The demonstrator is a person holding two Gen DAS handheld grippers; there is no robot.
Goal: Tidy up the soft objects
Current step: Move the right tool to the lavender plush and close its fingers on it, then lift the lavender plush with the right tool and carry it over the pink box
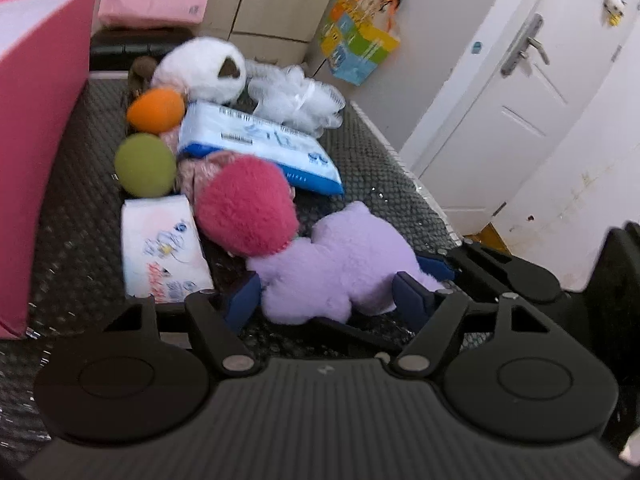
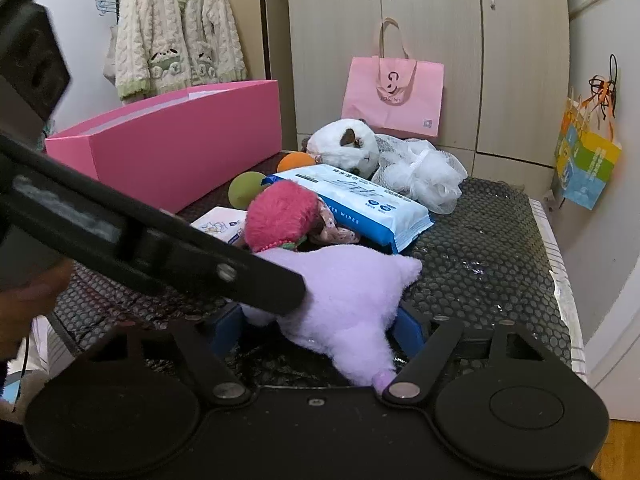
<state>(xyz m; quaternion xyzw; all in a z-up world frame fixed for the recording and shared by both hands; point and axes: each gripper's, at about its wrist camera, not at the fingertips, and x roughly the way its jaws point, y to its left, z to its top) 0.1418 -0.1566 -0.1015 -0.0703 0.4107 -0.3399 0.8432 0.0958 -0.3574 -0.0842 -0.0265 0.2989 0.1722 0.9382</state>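
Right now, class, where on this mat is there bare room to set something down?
Free: the mat's right side, between the wipes pack and the edge. Also a strip beside the pink box. Crowded: the middle, from panda to purple plush.

Pointing down at a slant with both claws, close together. Gripping a purple plush toy (image 1: 340, 264) with the left claw (image 1: 326, 288), blue fingers (image 1: 244, 300) touching it on either side. Gripping the same toy with the right claw (image 2: 319, 318), likewise partly closed. At the left edge of the right wrist view, a blurred hand (image 2: 24, 292).
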